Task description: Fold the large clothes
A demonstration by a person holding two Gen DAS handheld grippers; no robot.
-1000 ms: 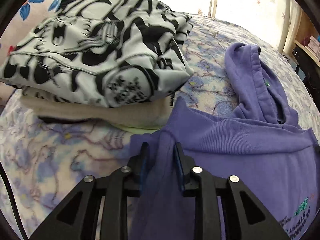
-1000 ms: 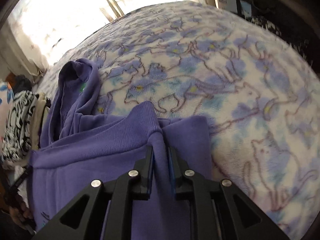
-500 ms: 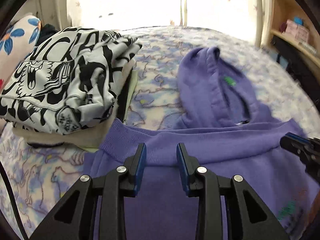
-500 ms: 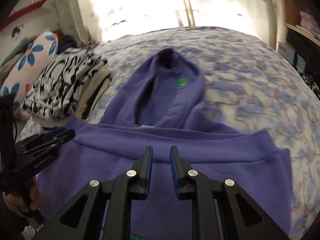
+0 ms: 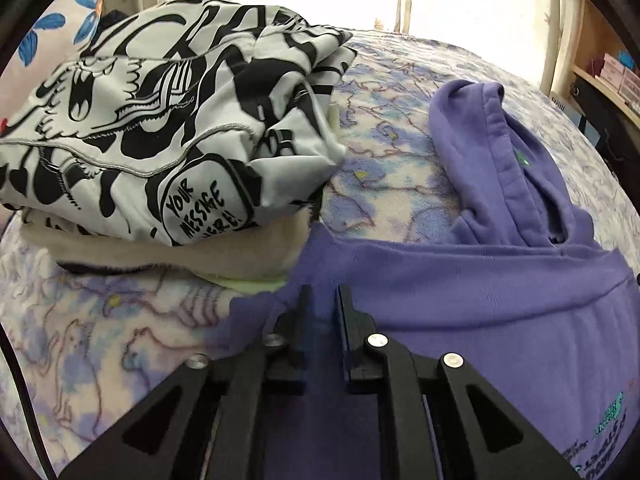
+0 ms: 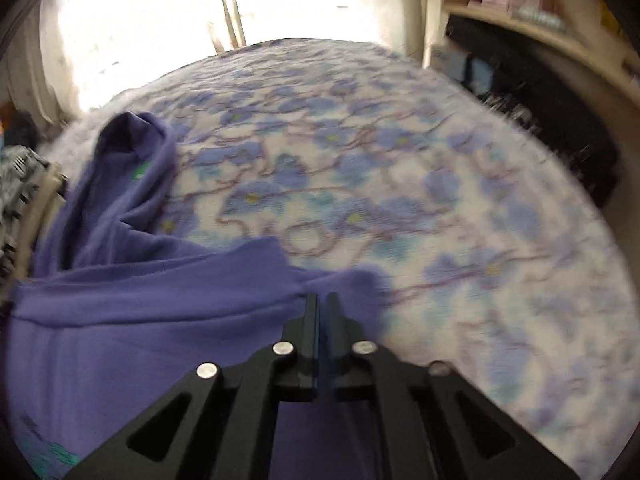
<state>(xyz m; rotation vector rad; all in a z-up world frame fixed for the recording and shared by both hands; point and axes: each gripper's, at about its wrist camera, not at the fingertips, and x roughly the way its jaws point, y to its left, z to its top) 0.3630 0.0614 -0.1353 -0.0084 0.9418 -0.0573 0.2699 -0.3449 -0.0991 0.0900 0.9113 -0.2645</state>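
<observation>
A purple hoodie lies on the bed with its top part folded down and its hood pointing away. My left gripper sits at the left corner of that fold, beside the clothes stack. Its jaws are closing, with purple cloth bunched between the pads. In the blurred right wrist view the hoodie fills the lower left. My right gripper is at the fold's right corner, jaws closing to a thin slit that pinches the fabric edge.
A stack of folded clothes, black-and-white print on top, stands left of the hoodie and touches its corner. The floral blanket spreads to the right. A flowered pillow lies far left. Wooden shelves stand past the bed's right side.
Half a second ago both grippers hung open over the middle of the fold. Each has since swung outward to its own corner and closed on the purple cloth.
</observation>
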